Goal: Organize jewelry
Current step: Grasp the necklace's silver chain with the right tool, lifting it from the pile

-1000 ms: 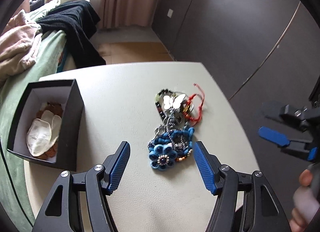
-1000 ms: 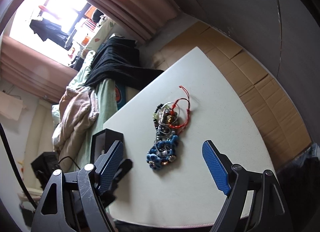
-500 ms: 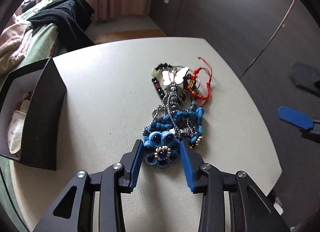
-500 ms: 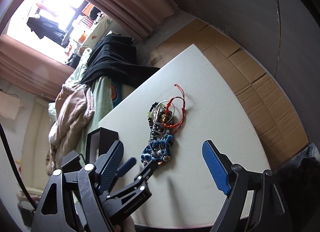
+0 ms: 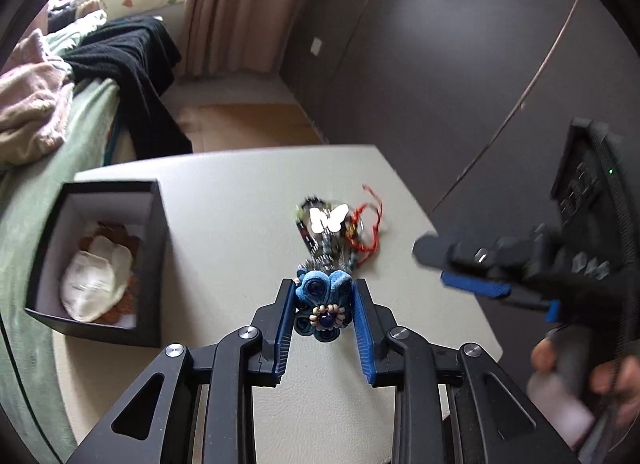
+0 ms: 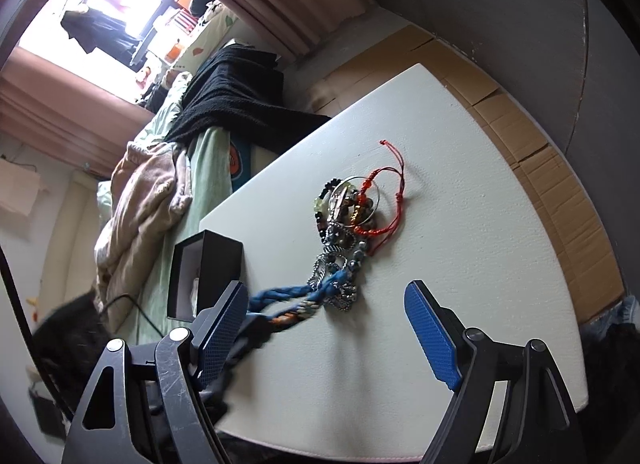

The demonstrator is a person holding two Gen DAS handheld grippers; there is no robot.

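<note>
My left gripper (image 5: 323,306) is shut on a blue flower bracelet (image 5: 322,296) and has it lifted off the white table (image 5: 224,200). Its blue cords (image 6: 288,296) stretch toward the jewelry pile (image 6: 348,224) in the right wrist view. The pile (image 5: 334,226) holds a white butterfly piece, dark beads and a red string bracelet (image 6: 384,200). A black box (image 5: 100,260) with pale and brown pieces inside stands at the left. My right gripper (image 6: 326,328) is open and empty, above the table's near edge; it also shows in the left wrist view (image 5: 468,276).
A bed with green sheet (image 5: 60,152), pink blanket and black garment lies beyond the table's left side. A dark wall (image 5: 440,64) and cardboard-covered floor (image 6: 540,152) lie to the right. The black box also shows in the right wrist view (image 6: 208,268).
My left gripper has closed on the blue flower bracelet and pulled it up and back from the pile. My right gripper has moved closer to the pile.
</note>
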